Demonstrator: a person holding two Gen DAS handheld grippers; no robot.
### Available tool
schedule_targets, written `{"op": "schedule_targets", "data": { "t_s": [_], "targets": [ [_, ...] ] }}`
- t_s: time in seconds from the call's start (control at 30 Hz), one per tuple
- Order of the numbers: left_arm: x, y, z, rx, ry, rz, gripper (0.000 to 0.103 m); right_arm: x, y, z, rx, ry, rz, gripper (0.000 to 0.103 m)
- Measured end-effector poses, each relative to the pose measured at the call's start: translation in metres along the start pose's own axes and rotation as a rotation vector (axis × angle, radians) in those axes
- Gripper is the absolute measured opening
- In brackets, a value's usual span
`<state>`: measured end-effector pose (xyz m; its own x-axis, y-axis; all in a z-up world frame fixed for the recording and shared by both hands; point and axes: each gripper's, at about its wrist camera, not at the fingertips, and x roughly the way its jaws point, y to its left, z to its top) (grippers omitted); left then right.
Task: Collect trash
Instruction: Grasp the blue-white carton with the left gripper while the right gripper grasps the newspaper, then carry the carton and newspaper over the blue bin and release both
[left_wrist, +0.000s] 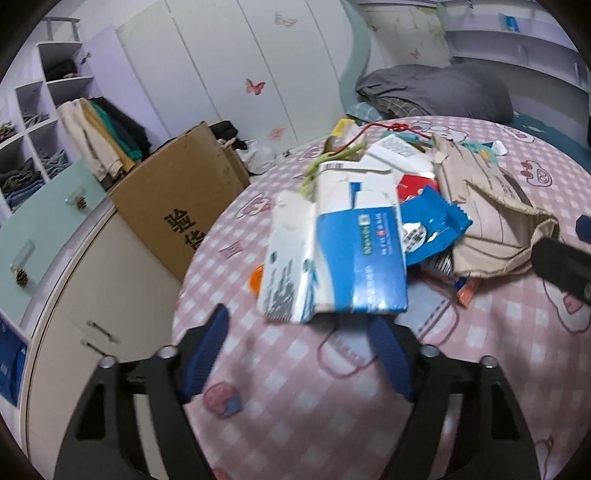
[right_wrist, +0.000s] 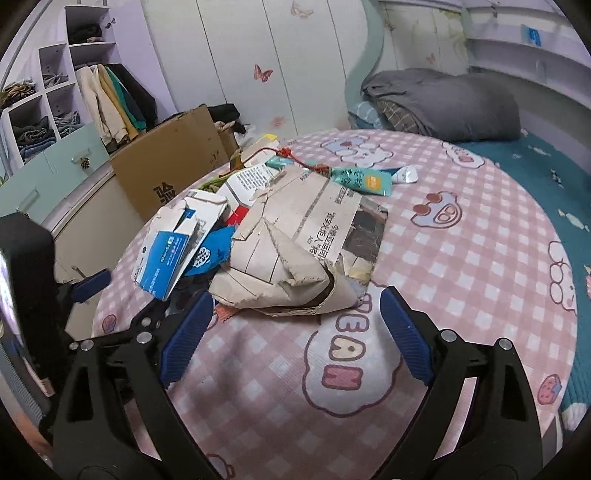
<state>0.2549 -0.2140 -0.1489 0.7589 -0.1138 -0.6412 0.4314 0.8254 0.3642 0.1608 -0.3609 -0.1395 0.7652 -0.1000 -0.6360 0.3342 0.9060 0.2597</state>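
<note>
A heap of trash lies on the pink checked bed cover (left_wrist: 332, 387). It holds a torn blue-and-white carton (left_wrist: 362, 258), a white tissue pack (left_wrist: 284, 258), a blue wrapper (left_wrist: 428, 221) and a crumpled brown paper bag (left_wrist: 487, 206). My left gripper (left_wrist: 299, 321) stands open at the carton's near edge, its pads clear of it. In the right wrist view my right gripper (right_wrist: 295, 299) is open, its blue fingers on either side of the near end of the paper bag (right_wrist: 288, 251) without pressing it. A teal tube (right_wrist: 365, 181) and a red cord (right_wrist: 284, 152) lie behind.
A large cardboard box (left_wrist: 177, 199) stands on the floor by the bed's left edge, with drawers and open shelves of clothes behind it. A folded grey blanket (right_wrist: 443, 103) lies at the head of the bed. The cover (right_wrist: 461, 258) to the right of the heap is bare.
</note>
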Motion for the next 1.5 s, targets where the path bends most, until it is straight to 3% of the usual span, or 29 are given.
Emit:
{"op": "schedule_targets", "data": {
  "t_s": [0.03, 0.1, 0.13, 0.2, 0.37, 0.6, 0.63, 0.67, 0.7, 0.8, 0.83, 0.87, 0.97, 1.23, 1.5],
  "targets": [
    [0.003, -0.001, 0.001, -0.001, 0.003, -0.007, 0.050, 0.001, -0.001, 0.001, 0.005, 0.005, -0.007, 0.091],
    [0.006, -0.001, 0.003, -0.011, 0.012, -0.038, 0.035, 0.004, -0.004, 0.001, 0.031, 0.021, -0.026, 0.092],
    [0.006, 0.000, 0.004, -0.020, 0.009, -0.045, 0.020, 0.006, -0.007, 0.001, 0.046, 0.029, -0.033, 0.092],
    [0.006, 0.004, 0.004, -0.051, 0.003, -0.046, 0.005, 0.010, -0.012, 0.003, 0.076, 0.048, -0.047, 0.093],
    [-0.006, 0.024, 0.004, -0.188, -0.042, -0.066, 0.005, 0.013, -0.014, 0.013, 0.119, 0.035, -0.047, 0.093],
    [-0.026, 0.052, 0.001, -0.327, -0.109, -0.074, 0.004, 0.035, -0.019, 0.020, 0.152, 0.094, -0.026, 0.092],
    [-0.028, 0.054, 0.000, -0.340, -0.114, -0.078, 0.004, 0.034, -0.018, 0.021, 0.143, 0.093, -0.039, 0.087],
    [-0.031, 0.057, -0.001, -0.357, -0.124, -0.081, 0.004, 0.034, -0.018, 0.021, 0.141, 0.093, -0.041, 0.071],
    [-0.033, 0.058, -0.002, -0.365, -0.131, -0.081, 0.004, 0.034, -0.018, 0.020, 0.139, 0.098, -0.035, 0.061],
    [-0.041, 0.061, -0.004, -0.386, -0.156, -0.085, 0.003, 0.032, -0.018, 0.020, 0.125, 0.097, -0.026, 0.053],
    [-0.044, 0.063, -0.005, -0.395, -0.164, -0.090, 0.003, 0.029, -0.019, 0.019, 0.124, 0.088, -0.020, 0.047],
    [-0.047, 0.064, -0.007, -0.402, -0.173, -0.094, 0.003, 0.025, -0.019, 0.018, 0.118, 0.071, -0.011, 0.033],
    [-0.057, 0.068, -0.009, -0.420, -0.193, -0.104, 0.003, 0.009, -0.018, 0.015, 0.105, 0.014, -0.029, 0.025],
    [-0.090, 0.079, -0.020, -0.470, -0.254, -0.124, 0.003, -0.037, -0.008, 0.015, 0.078, -0.112, -0.024, 0.022],
    [-0.128, 0.109, -0.040, -0.553, -0.326, -0.126, 0.003, -0.075, 0.036, 0.018, -0.001, -0.187, 0.065, 0.022]
  ]
}}
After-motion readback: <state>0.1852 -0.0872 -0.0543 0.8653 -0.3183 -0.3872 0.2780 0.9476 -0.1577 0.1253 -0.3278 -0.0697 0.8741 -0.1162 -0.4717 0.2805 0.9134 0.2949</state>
